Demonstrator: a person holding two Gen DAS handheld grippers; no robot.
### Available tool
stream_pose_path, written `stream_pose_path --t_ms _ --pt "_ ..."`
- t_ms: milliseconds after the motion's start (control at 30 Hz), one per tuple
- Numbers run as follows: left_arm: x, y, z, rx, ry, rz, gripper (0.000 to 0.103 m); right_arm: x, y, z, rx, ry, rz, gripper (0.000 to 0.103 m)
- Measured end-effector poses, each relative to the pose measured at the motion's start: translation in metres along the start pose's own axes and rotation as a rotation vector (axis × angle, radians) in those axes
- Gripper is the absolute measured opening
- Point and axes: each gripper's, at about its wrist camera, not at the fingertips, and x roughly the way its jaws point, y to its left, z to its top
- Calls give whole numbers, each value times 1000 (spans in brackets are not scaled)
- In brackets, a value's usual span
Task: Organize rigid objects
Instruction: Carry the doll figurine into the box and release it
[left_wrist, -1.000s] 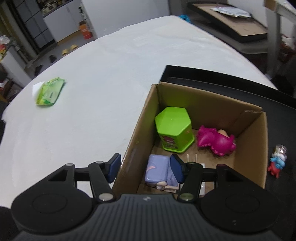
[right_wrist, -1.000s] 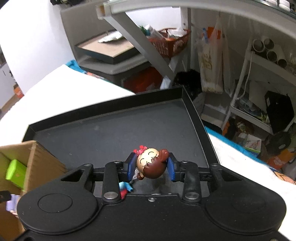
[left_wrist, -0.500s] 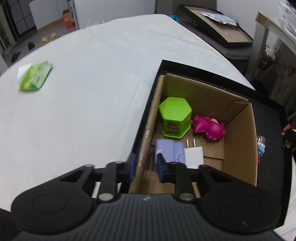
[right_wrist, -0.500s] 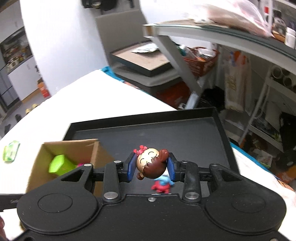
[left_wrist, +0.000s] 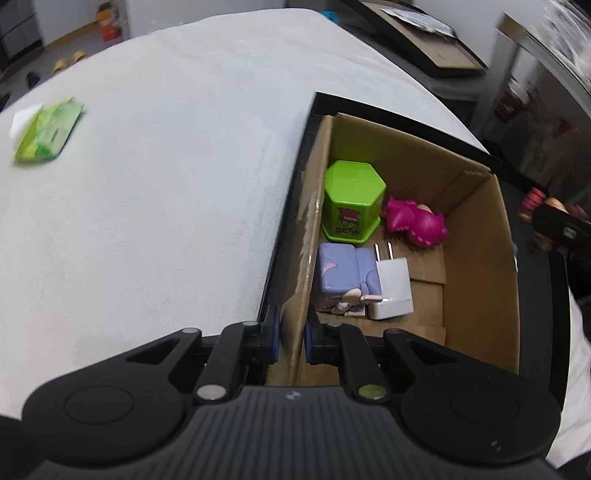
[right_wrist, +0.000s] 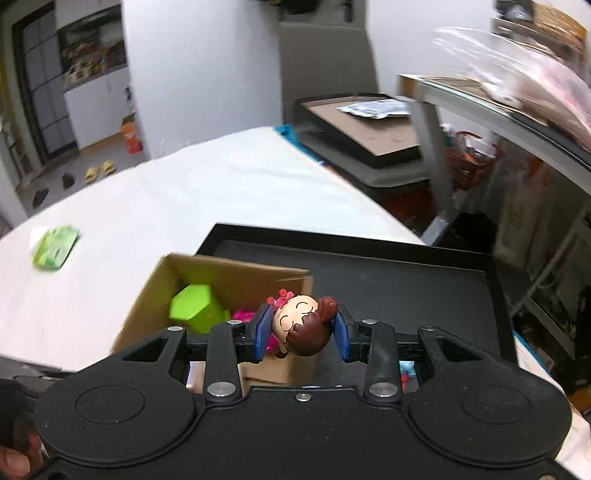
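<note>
In the left wrist view, the left tongs at the bottom centre are clenched on the near left wall of the cardboard box, one blue pad on the outside and one on the inside. The box sits in a black tray on the white tabletop. Inside the box, toward the middle of the frame, stands a green hexagonal pot, with a pink toy just to its right. Below them lie a purple block figure and a white plug, side by side and touching. A green packet lies well apart at the upper left of the tabletop.

In the right wrist view, the right tongs in the lower centre are grasping a small doll with a brown bun and red hair beads, its head pressed between the blue pads. The doll hangs above the right corner of the box, which shows at the centre left with the green pot inside. A blue and red figure peeks out below the right finger, on the tray.
</note>
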Motion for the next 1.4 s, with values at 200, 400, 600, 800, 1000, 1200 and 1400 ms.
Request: stream_pose_path --t_ms 200,400,600,800,1000,1200,1400 --pt "2 5 0 14 6 -31 12 26 40 -5 -170 80 -40 35" --pt "3 17 2 4 24 -79 12 49 66 -16 -276 159 -116 35" --pt "5 26 6 -13 38 -134 14 63 83 -17 -359 163 -209 39" --pt "6 31 4 -9 38 -154 15 59 105 -19 -438 116 -268 71" --pt "6 32 6 13 42 -162 15 55 102 -11 -391 91 -265 74" --pt "2 27 12 0 48 -146 15 42 92 4 -310 27 -244 77" --pt "-3 21 15 21 19 -108 15 33 67 12 -183 5 -211 76"
